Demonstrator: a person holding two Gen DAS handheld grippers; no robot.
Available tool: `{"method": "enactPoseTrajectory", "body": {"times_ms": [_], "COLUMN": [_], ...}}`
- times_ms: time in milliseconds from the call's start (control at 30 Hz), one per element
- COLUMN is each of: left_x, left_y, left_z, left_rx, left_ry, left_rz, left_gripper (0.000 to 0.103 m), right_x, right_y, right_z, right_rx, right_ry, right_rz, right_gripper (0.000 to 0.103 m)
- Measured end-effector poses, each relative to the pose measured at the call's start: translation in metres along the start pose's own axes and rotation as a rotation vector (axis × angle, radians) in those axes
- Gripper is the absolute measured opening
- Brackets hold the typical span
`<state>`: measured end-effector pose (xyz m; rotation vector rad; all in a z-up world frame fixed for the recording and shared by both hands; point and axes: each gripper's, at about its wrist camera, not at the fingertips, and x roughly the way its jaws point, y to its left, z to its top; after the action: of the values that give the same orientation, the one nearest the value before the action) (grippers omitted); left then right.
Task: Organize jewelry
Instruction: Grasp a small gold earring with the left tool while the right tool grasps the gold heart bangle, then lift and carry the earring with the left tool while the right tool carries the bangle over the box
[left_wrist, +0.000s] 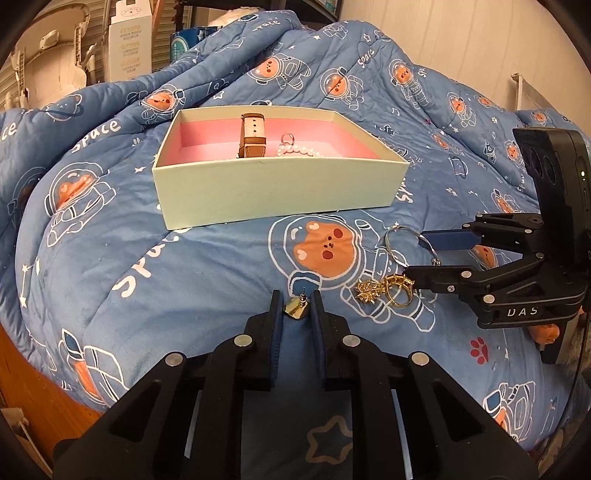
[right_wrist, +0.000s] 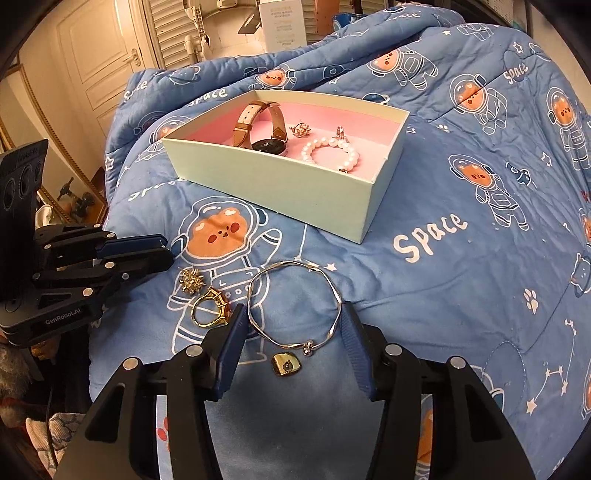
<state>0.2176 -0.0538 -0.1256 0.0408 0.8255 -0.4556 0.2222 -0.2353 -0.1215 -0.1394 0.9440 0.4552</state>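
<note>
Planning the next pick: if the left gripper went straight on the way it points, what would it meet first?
Probably the small gold earring, lying on the blanket between the left gripper fingertips. Beyond it is the box's near wall.

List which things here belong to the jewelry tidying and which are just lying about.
Part of the job:
box
watch
pearl bracelet
silver bangle
gold ring
gold earring
gold starburst charm

Just lying about:
blanket (only the work surface)
white carton
door
</note>
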Motion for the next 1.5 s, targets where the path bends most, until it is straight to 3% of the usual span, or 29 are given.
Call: {"method": "enactPoseTrajectory", "body": {"times_ms": [667, 1200, 1500], "left_x": [-0.030, -0.022, 0.001], "left_y": [0.000, 0.028, 0.053], "left_z": [0.026, 0.086, 0.134], "left_rx": [-0.023, -0.025, -0.036], "left_ry": [-0.068, -0.091, -0.076], "left_rz": [0.006, 0.076, 0.113], "left_gripper": [0.015, 0.015, 0.015], "right_x": [-0.031, -0.036, -0.017], "right_y": [0.005, 0.012, 0.002], "right_z": [0.018, 0.073, 0.107], "right_rx": [0.018, -0.040, -0.045], "right_ry": [-0.091, -0.145, -0.119], "right_rz": [0.015, 0.022, -0.011], "right_gripper": [0.050, 0.050, 0.050]}}
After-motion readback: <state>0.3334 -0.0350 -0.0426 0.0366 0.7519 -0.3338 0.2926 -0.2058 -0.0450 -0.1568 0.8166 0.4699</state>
